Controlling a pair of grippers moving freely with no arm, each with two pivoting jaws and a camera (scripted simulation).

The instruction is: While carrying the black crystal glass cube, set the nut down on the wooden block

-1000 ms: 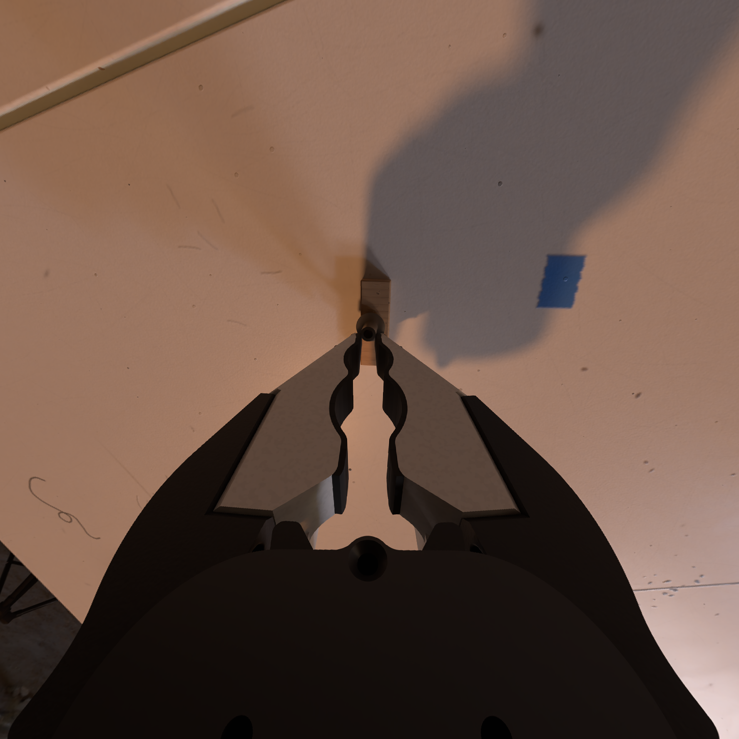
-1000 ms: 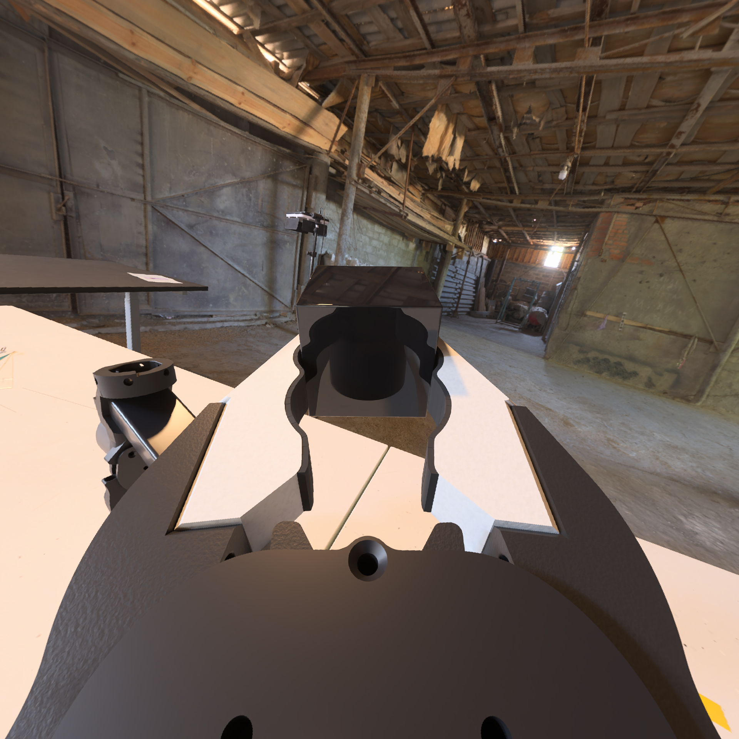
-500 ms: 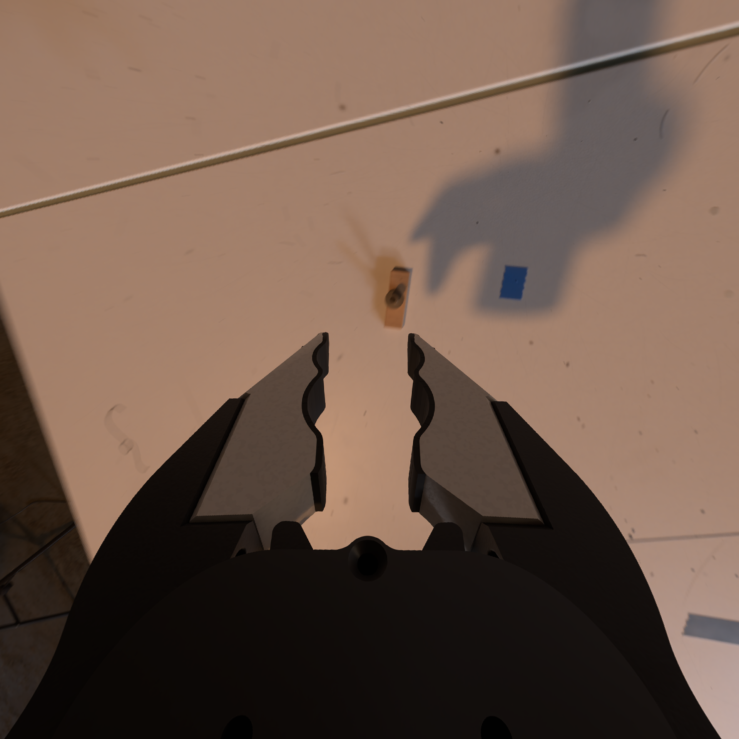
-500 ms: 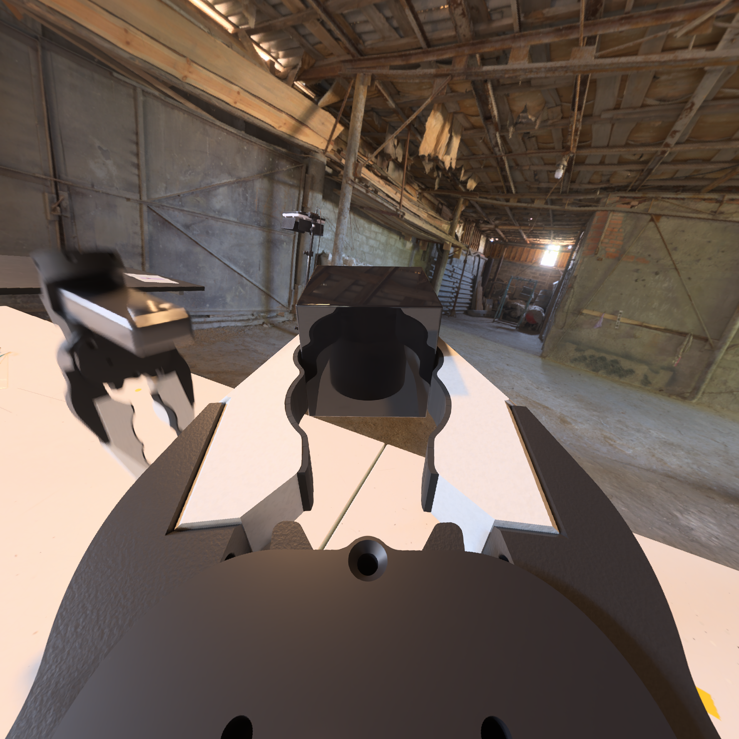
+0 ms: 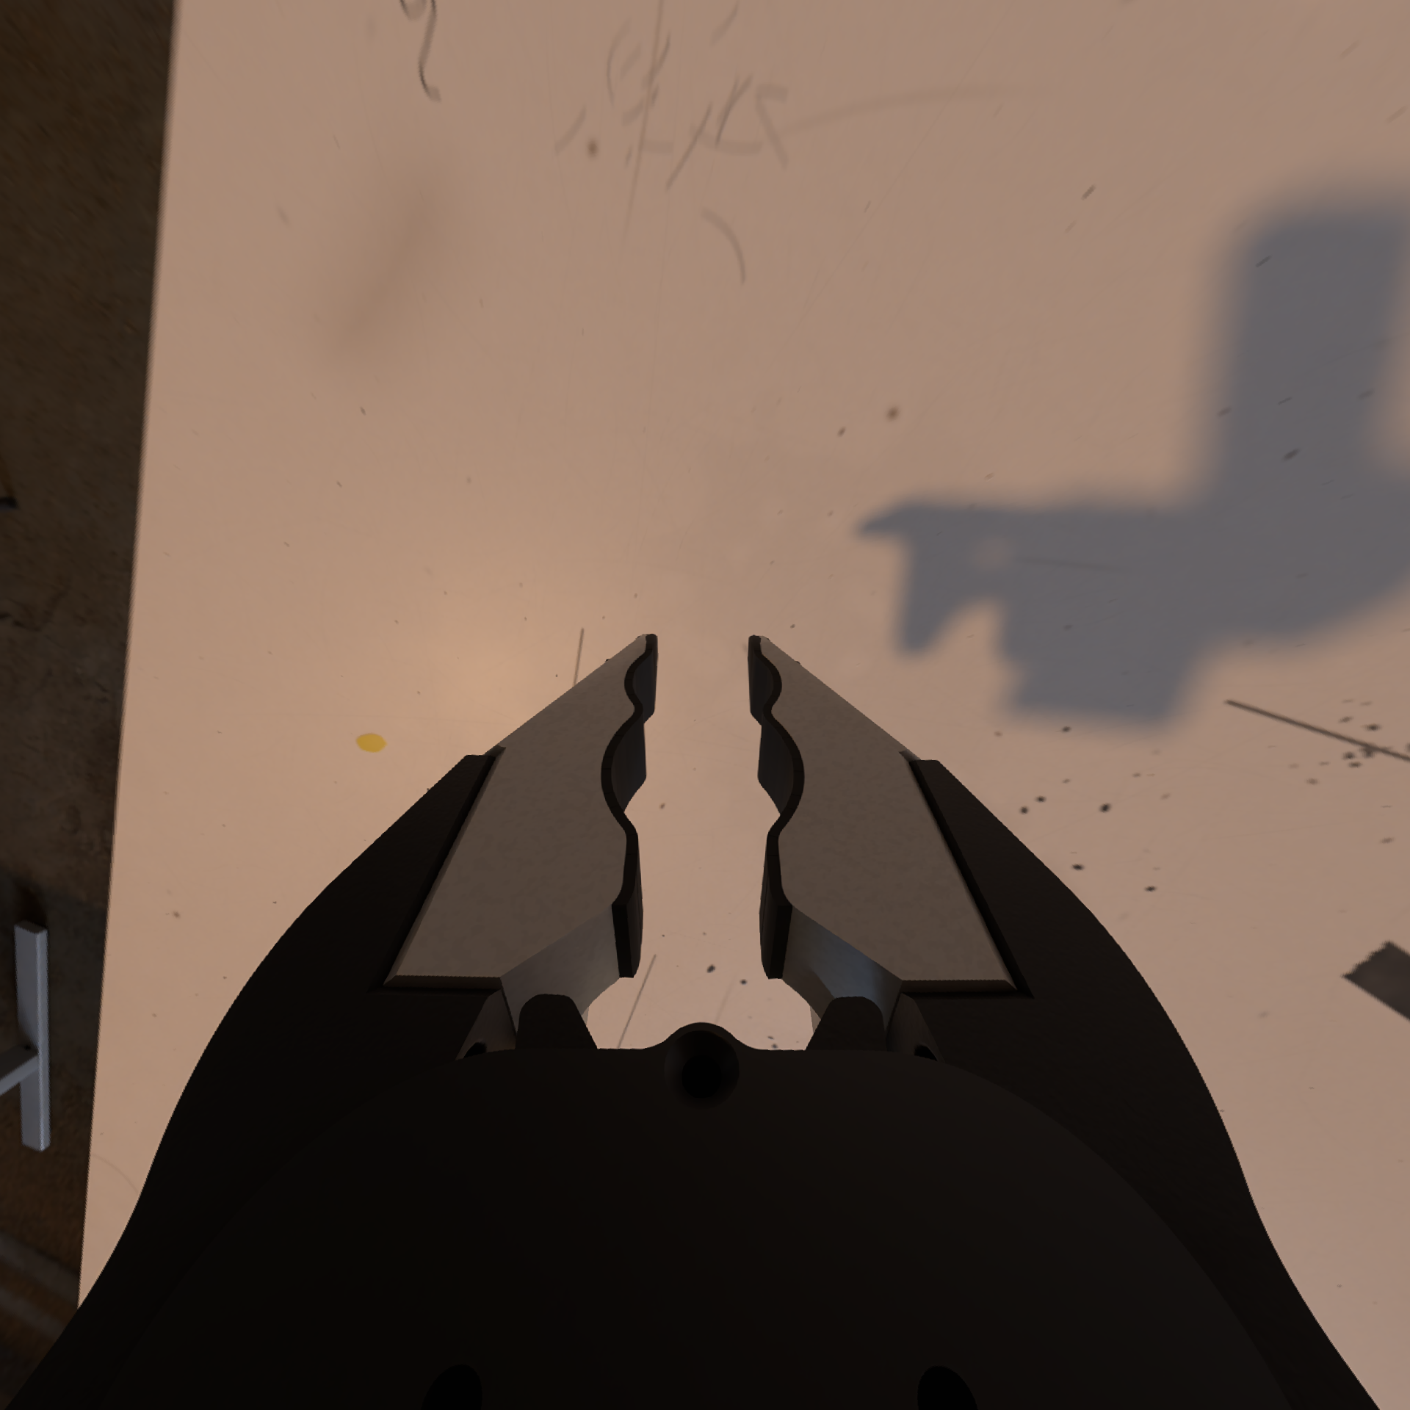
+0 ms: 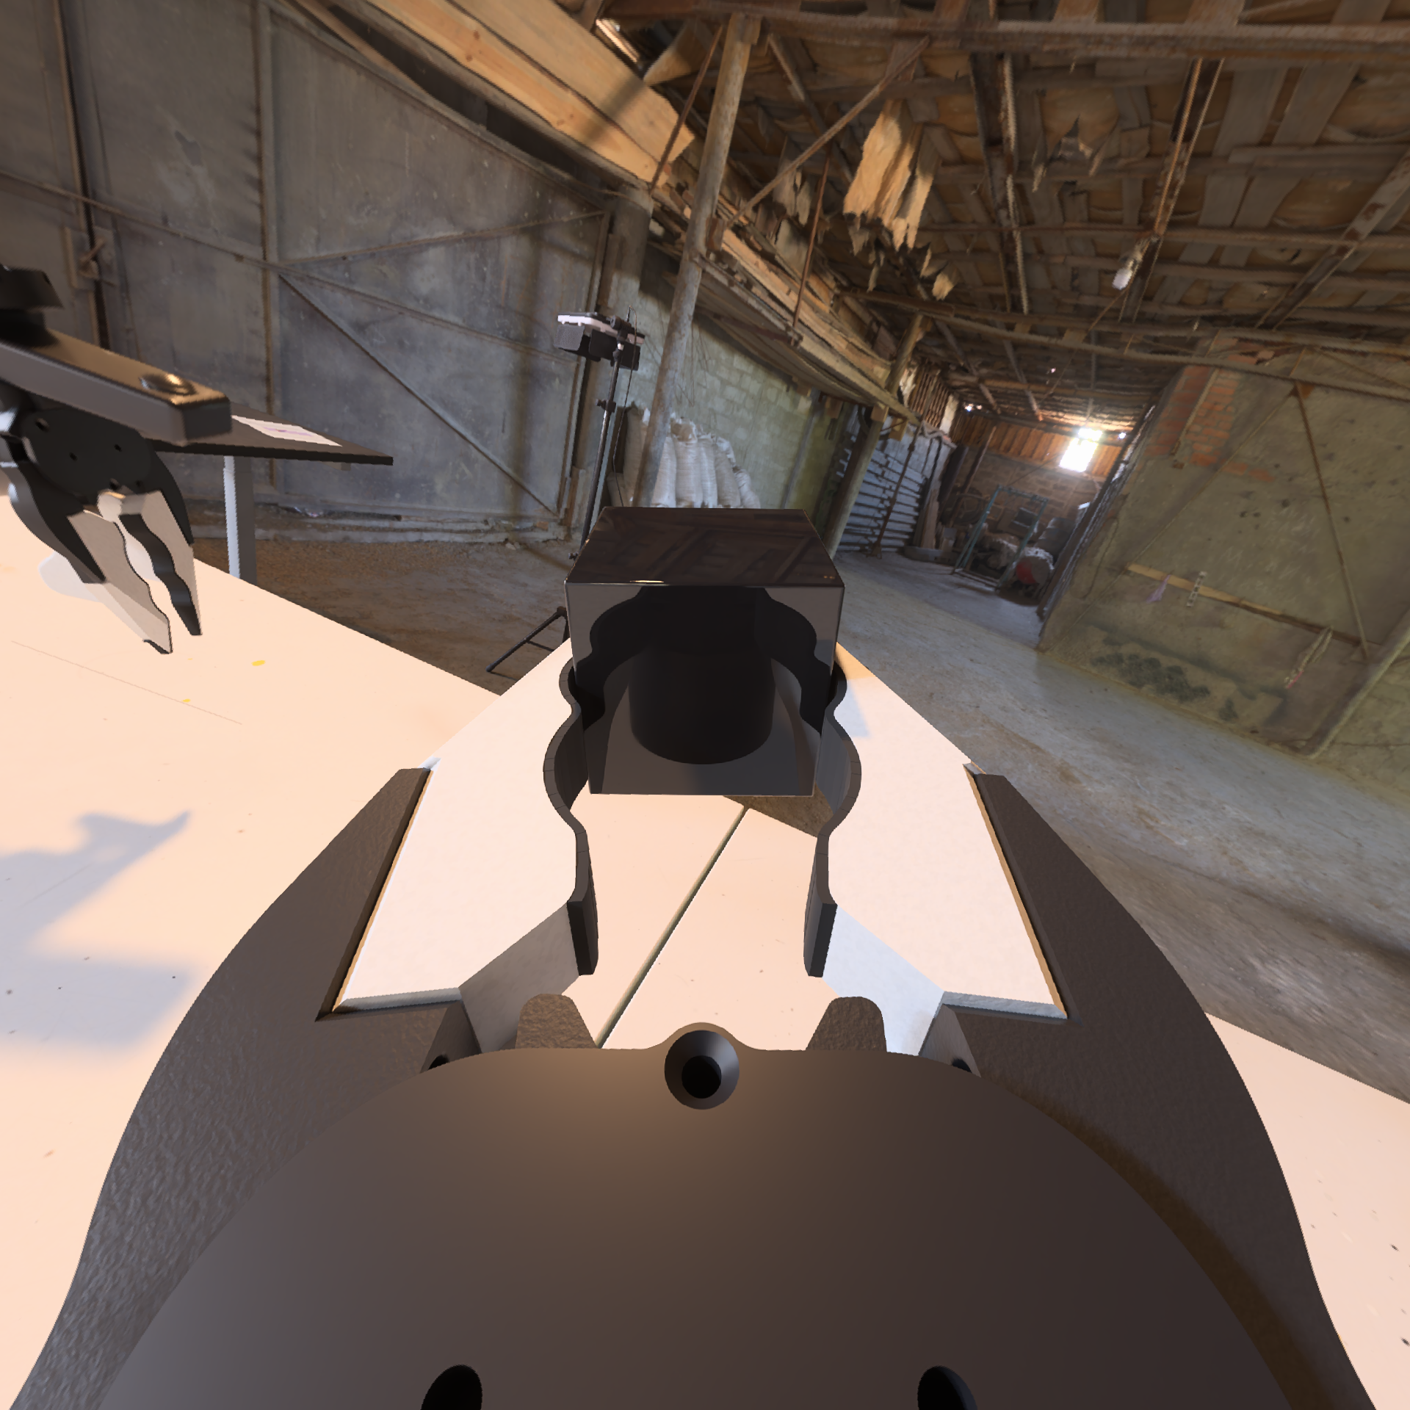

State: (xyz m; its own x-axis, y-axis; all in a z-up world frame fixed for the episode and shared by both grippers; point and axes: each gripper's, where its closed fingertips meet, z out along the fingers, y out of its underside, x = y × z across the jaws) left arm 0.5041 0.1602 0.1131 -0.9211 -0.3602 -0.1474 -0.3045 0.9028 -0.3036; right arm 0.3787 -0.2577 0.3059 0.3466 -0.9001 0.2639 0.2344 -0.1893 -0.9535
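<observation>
My right gripper (image 6: 702, 687) is shut on the black crystal glass cube (image 6: 702, 648) and holds it level above the pale table (image 6: 229, 763). My left gripper (image 5: 702, 641) is open with a narrow gap and holds nothing; it hangs high over bare table (image 5: 534, 458), pointing down. It also shows at the far left of the right wrist view (image 6: 179, 637), above the table. The nut and the wooden block are in neither view.
The table's left edge (image 5: 149, 534) runs close beside the left gripper, with floor beyond it. A yellow spot (image 5: 371, 742) and a grey strip (image 5: 1381, 984) lie on the table. A dark second table (image 6: 305, 450) and a camera stand (image 6: 603, 336) are behind.
The left gripper let go of the nut on the wooden block, opened, rose and moved off, so both have left its view. Its jaws then narrowed somewhat. The right gripper held still with the cube.
</observation>
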